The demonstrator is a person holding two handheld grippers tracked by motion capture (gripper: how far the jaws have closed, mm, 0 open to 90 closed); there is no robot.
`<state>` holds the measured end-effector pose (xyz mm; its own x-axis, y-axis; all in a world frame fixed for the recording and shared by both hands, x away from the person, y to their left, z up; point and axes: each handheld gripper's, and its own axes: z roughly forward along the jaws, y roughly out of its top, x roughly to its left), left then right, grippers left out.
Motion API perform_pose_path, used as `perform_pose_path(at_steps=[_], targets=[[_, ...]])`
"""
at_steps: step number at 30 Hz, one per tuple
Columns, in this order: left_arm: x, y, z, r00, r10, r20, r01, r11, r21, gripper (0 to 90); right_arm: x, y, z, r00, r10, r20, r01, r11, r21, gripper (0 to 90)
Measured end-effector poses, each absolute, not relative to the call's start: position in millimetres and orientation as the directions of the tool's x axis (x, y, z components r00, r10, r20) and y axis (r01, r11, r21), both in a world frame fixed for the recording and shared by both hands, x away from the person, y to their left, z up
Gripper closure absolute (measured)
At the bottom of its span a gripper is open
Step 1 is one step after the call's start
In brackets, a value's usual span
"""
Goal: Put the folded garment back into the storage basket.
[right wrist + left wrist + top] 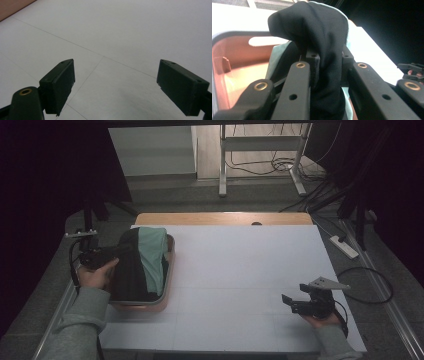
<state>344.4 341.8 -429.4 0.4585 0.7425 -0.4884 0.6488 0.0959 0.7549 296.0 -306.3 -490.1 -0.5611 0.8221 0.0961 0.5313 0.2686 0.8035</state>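
Observation:
A black and mint-green garment (142, 262) lies bunched in an orange-brown plastic bin (168, 280) at the table's left. My left gripper (122, 249) reaches over the bin's left side and is shut on a fold of the black fabric (325, 42), which rises between its jaws in the left gripper view. The bin's inner wall (239, 53) shows to the left of the cloth. At the table's right front, my right gripper (289, 302) stands open just above the white tabletop (130, 32), with nothing between its fingers (60, 82).
White paper covers the table (250, 270), with a wooden strip (225, 218) at the far edge. A power strip (344, 245) and cables lie on the floor to the right. A metal desk frame (262, 155) stands beyond the table.

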Motion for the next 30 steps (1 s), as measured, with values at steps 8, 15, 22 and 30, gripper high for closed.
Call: perform_pose_path(at_steps=[8, 15, 22, 30], targets=[[353.3, 330.9, -439.1, 0.437, 0.774, -0.458, 0.691, 0.036, 0.722, 75.4, 296.0, -306.4, -490.0, -0.56, 0.823, 0.096, 0.531, 0.268, 0.804, 15.6], [359.4, 323.8, -447.3, 0.422, 0.786, -0.451, 0.729, 0.002, 0.685, 74.7, 296.0, -306.6, -490.1, -0.56, 0.823, 0.096, 0.532, 0.268, 0.804, 15.6], [365.2, 321.0, -457.5, 0.4, 0.802, -0.443, 0.761, -0.022, 0.648, 73.9, 296.3, -306.7, -490.4, -0.561, 0.822, 0.096, 0.531, 0.268, 0.804, 15.6], [369.4, 319.8, -463.0, 0.373, 0.824, -0.426, 0.783, -0.033, 0.621, 72.3, 296.3, -306.7, -490.4, -0.561, 0.822, 0.095, 0.531, 0.27, 0.803, 15.6]])
